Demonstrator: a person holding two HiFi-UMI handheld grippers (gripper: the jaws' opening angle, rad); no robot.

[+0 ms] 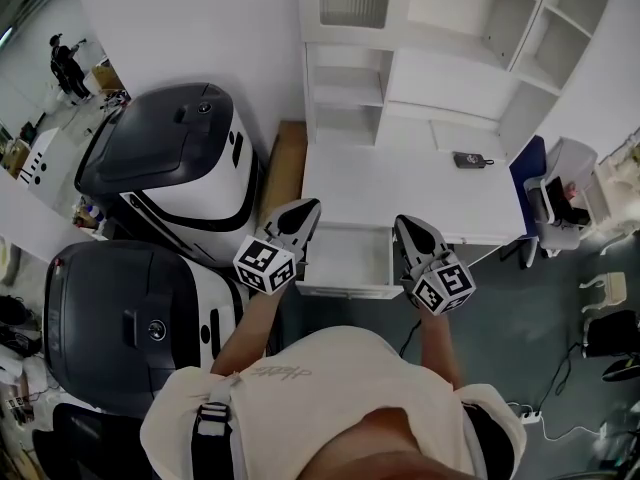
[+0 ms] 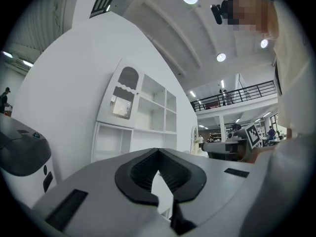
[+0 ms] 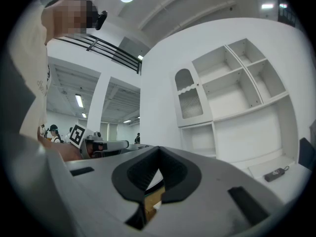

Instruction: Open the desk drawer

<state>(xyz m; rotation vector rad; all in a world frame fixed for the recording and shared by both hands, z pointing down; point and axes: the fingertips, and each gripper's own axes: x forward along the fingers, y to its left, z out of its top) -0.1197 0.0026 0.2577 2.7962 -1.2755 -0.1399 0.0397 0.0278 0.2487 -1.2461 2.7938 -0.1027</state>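
The white desk (image 1: 420, 183) stands below me in the head view, and its drawer (image 1: 345, 260) is pulled out toward me, showing a bare white inside. My left gripper (image 1: 306, 211) hovers over the drawer's left side, shut and holding nothing. My right gripper (image 1: 404, 225) is over the drawer's right side, also shut and empty. In the left gripper view my left gripper (image 2: 158, 151) has its jaws meeting at the tip, pointing level at the white shelves (image 2: 148, 117). In the right gripper view my right gripper (image 3: 158, 148) is closed the same way.
A white shelf unit (image 1: 440, 58) sits on the back of the desk, with a small dark device (image 1: 471, 159) on the desktop. Two large grey-and-white machines (image 1: 175, 163) (image 1: 120, 318) stand close on the left. An office chair (image 1: 560, 203) is at the right.
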